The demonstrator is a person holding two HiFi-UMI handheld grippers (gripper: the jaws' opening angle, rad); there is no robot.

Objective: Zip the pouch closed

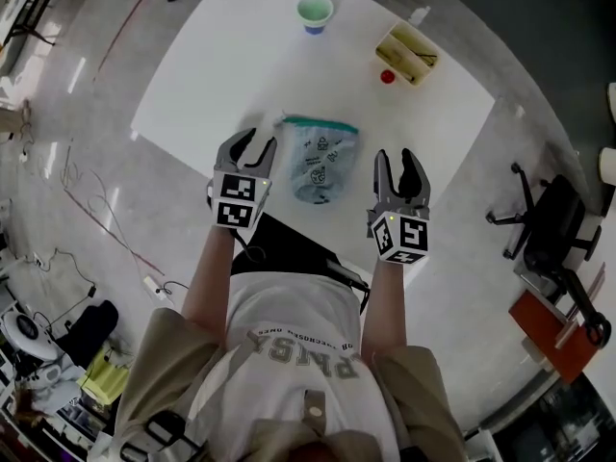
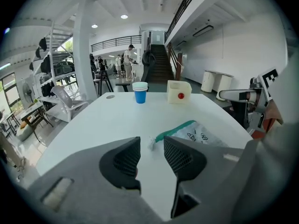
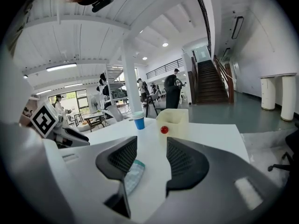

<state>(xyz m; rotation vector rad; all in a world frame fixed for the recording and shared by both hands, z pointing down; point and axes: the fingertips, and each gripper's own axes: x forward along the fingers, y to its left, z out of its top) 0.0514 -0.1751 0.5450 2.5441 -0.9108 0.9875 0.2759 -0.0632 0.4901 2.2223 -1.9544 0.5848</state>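
While the pouch [image 1: 320,165] lies flat on the white bench [image 1: 202,85], just in front of the person, both claws hover beside it, one on each side, with nothing gripped. The left claw [image 1: 252,142] has its jaws apart and looks straight at the pale tab [image 2: 151,142] at the end of the green zip strip [image 2: 175,129], probably because that end needs pinning or pulling first. The right claw [image 1: 400,159], jaws likewise apart and empty, hangs off the pouch's other side, well placed to brace the bag or run the slider. Whether the zip is partly closed I cannot tell. A cup [image 1: 315,12] and a small box [image 1: 406,53] stand well clear at the far edge.
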